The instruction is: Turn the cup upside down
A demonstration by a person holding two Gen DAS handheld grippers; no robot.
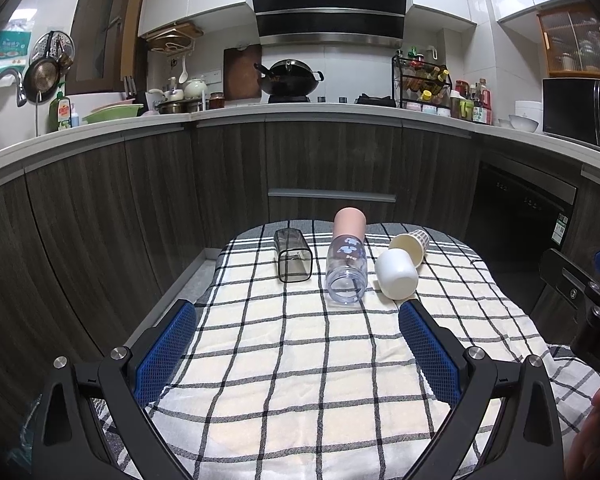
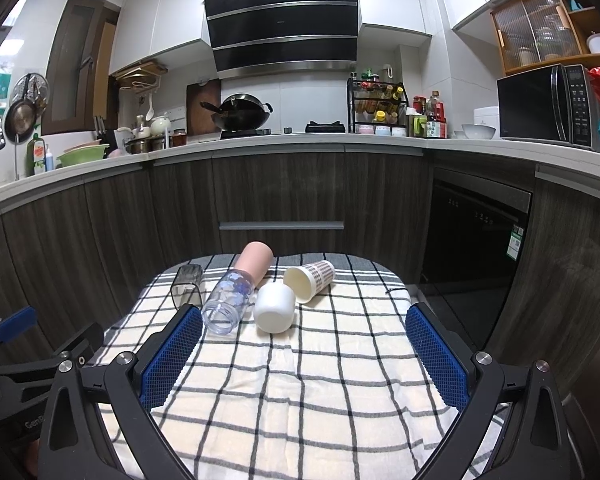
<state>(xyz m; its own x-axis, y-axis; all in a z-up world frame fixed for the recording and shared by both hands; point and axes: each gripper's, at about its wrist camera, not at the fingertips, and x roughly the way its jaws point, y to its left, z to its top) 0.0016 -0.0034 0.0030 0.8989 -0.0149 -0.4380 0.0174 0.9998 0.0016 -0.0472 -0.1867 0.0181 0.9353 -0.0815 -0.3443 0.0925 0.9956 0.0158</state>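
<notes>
Several cups lie on their sides on a checked cloth [image 1: 300, 360] over a small table. A dark clear square cup [image 1: 293, 255] [image 2: 187, 290] is at the left. A clear cup with blue print [image 1: 346, 274] [image 2: 230, 300] lies mouth toward me, with a pink cup [image 1: 350, 222] [image 2: 254, 258] behind it. A white cup [image 1: 397, 274] [image 2: 275, 308] shows its base. A checked paper cup [image 1: 410, 246] [image 2: 310, 280] lies at the right. My left gripper [image 1: 298, 320] and right gripper [image 2: 304, 324] are both open and empty, short of the cups.
Dark wooden kitchen cabinets [image 1: 228, 176] stand close behind the table. A dishwasher front [image 2: 476, 240] is at the right. The right gripper's body [image 1: 592, 308] shows at the left view's right edge; the left gripper's body [image 2: 28, 360] shows at the right view's left edge.
</notes>
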